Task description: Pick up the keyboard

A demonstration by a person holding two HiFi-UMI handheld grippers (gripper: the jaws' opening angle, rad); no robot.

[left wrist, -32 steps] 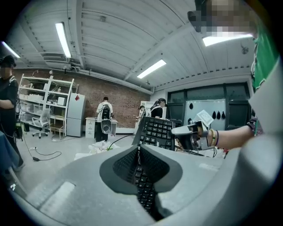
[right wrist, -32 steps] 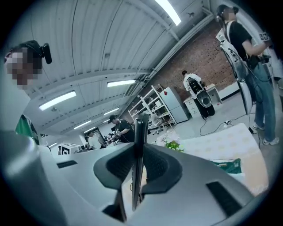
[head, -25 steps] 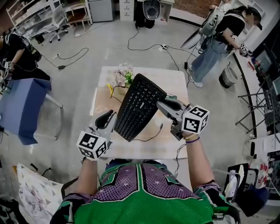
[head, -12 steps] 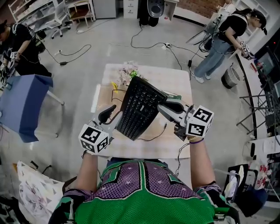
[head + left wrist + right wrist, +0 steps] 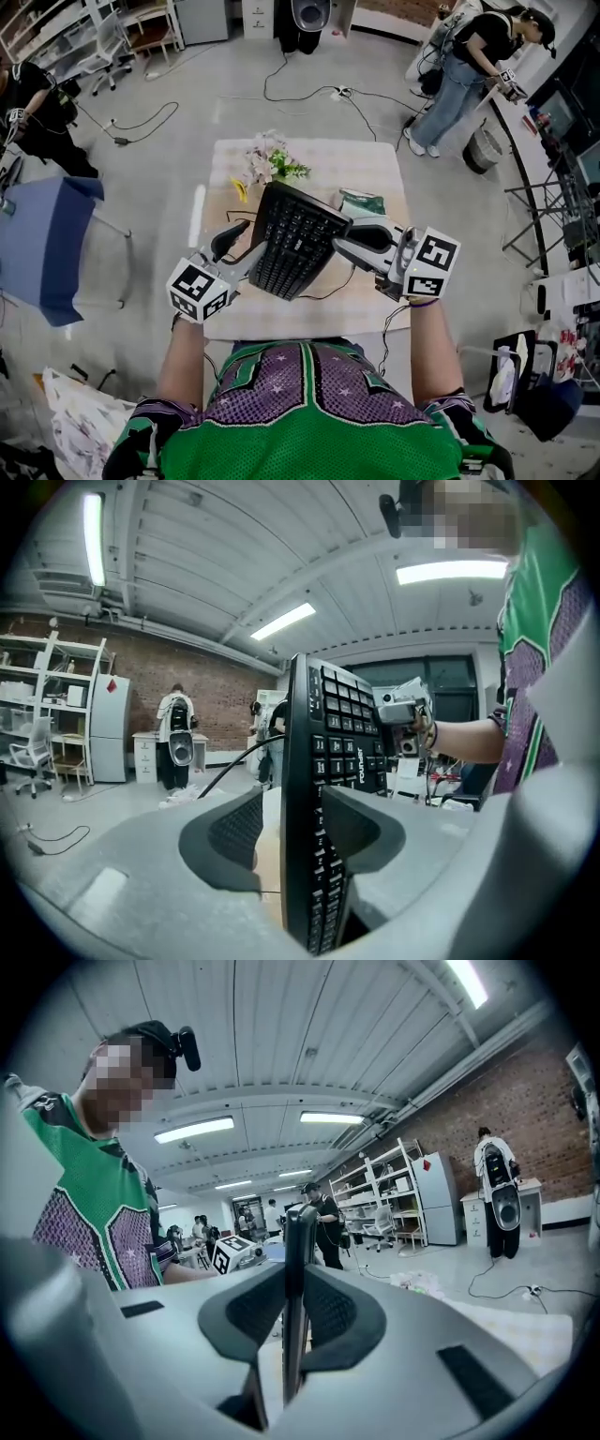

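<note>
Fingers (image 5: 248, 1312) of right gripper (image 5: 289, 1288) pinch keyboard (image 5: 298, 1232) edge. Left gripper (image 5: 292, 808), jaws just opening, straddles it loosely. I'd hold the right pinch firm.

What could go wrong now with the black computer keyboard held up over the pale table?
1. The jaws of the left gripper have just been opening round the black computer keyboard, so only the right gripper pinches its edge; it may pivot or slip.
2. Its thin black cable trails on the pale table and could snag.
</note>
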